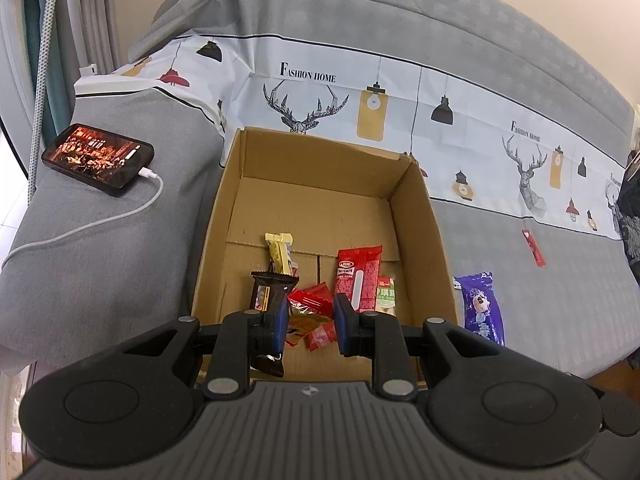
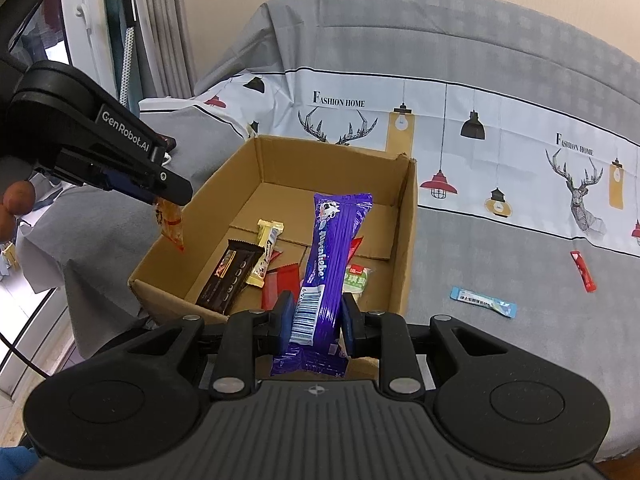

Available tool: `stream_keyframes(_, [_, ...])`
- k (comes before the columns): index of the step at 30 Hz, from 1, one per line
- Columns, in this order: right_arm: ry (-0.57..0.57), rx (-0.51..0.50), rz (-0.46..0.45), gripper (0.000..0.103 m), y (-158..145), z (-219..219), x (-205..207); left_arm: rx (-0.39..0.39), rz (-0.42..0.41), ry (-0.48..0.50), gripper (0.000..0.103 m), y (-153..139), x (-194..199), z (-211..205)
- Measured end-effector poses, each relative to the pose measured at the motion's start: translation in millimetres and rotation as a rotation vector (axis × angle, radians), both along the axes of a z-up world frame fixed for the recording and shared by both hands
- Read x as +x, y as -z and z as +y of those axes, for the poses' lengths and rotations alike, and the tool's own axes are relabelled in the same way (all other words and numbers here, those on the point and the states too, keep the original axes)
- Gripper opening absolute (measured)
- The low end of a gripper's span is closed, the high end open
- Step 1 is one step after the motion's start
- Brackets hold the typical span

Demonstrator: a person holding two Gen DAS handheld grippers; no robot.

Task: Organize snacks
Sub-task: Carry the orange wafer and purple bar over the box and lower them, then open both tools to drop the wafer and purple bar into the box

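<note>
Box point(image 2: 404, 240) sits open on the grey sofa. Right gripper point(image 2: 314, 314) pinches a purple packet point(image 2: 332, 256) upright over the box's near edge. Left gripper point(image 2: 168, 196) pinches an orange packet point(image 2: 172, 224) (hanging down) above the box's left wall. Other snacks point(image 1: 356, 280) lie inside.

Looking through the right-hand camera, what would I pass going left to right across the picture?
Orange packet in the other claw, → dark brown bar → purple packet → blue sachet → red stick.
</note>
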State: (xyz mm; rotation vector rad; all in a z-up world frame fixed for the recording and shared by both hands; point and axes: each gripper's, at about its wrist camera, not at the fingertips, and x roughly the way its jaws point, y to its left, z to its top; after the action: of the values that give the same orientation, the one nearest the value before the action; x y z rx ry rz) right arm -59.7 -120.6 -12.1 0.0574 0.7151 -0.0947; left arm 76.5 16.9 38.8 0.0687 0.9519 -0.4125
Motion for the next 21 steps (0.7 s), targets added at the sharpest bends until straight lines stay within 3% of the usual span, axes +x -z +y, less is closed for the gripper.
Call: stream_keyframes(21, [-0.021, -0.011, 0.026, 0.026, 12.7, -8.3, 49.2, 0.019, 0.026, -0.022, 0.027, 23.0, 51.9, -13.7])
